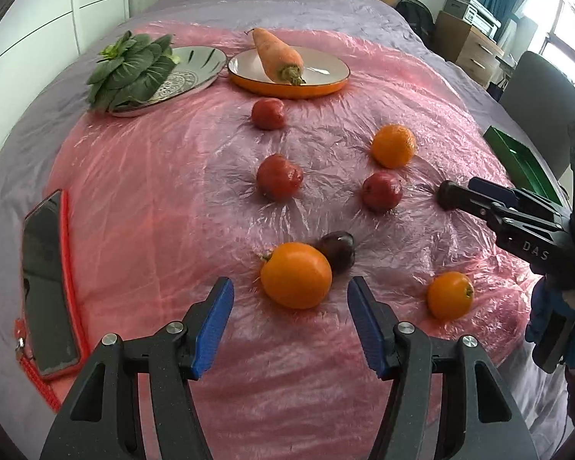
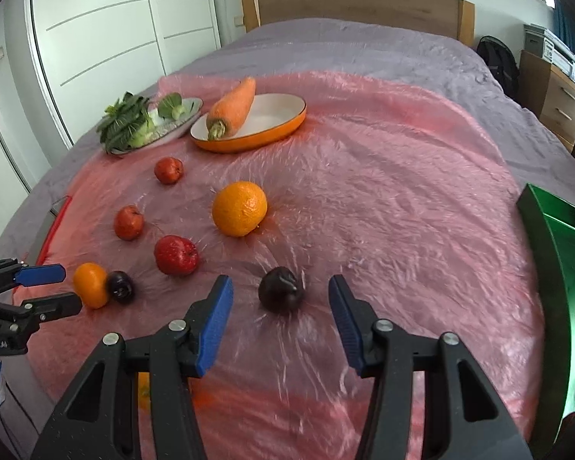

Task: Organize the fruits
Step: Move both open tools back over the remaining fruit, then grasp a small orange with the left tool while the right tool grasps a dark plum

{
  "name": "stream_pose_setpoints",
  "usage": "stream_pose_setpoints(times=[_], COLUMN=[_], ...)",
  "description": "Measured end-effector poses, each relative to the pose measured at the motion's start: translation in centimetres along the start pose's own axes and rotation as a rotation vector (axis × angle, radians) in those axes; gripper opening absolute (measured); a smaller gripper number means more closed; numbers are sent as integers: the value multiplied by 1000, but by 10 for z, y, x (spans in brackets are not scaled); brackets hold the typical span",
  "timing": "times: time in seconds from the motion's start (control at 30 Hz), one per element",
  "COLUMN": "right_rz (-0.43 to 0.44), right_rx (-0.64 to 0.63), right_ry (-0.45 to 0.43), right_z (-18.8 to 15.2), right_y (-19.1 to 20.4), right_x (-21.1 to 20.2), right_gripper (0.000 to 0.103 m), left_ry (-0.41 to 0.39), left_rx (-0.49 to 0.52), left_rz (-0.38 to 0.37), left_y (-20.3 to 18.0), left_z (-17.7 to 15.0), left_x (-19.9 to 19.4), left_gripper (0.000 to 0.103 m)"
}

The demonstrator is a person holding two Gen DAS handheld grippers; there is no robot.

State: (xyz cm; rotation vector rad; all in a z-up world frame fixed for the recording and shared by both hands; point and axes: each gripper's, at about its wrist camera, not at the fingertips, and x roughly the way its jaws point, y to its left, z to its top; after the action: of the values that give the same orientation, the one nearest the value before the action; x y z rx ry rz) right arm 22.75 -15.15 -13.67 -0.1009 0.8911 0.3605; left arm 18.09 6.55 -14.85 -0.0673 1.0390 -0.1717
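Note:
Fruits lie on a pink plastic sheet on a bed. My left gripper (image 1: pixel 290 331) is open, just short of an orange fruit (image 1: pixel 296 275) that touches a dark plum (image 1: pixel 336 250). My right gripper (image 2: pixel 280 326) is open, its blue pads either side of another dark plum (image 2: pixel 280 294), slightly short of it. Three red apples (image 1: pixel 279 177) (image 1: pixel 381 191) (image 1: pixel 268 113), a large orange (image 2: pixel 240 208) and a small orange (image 1: pixel 450 295) lie scattered. A green tray (image 2: pixel 556 245) sits at the right edge.
An orange dish (image 1: pixel 287 86) holds a carrot (image 1: pixel 278 55). A patterned plate (image 1: pixel 195 73) holds leafy greens (image 1: pixel 130 71). A phone (image 1: pixel 44 283) with a red cord lies at the left. A wooden headboard, white wardrobes and a dresser stand behind.

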Motion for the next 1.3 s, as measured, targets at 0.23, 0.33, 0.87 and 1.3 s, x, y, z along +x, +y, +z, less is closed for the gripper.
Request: stream_pose_setpoints(times=[0.23, 0.33, 0.87, 1.3], right_rz=[2, 8, 77, 38], right_rx=[13, 25, 77, 96], right_ry=[45, 47, 7, -61], right_z=[-2, -3, 1, -4], right_y=[-4, -7, -18, -41], right_x=[20, 23, 6, -46], right_gripper=[68, 53, 39, 39], left_ry=[34, 38, 8, -51], left_rx=[26, 30, -27, -4], left_rz=[-12, -17, -73, -80], left_y=[-4, -3, 9, -16], left_z=[5, 6, 3, 9], left_x=[23, 26, 10, -31], left_gripper=[50, 42, 36, 36])
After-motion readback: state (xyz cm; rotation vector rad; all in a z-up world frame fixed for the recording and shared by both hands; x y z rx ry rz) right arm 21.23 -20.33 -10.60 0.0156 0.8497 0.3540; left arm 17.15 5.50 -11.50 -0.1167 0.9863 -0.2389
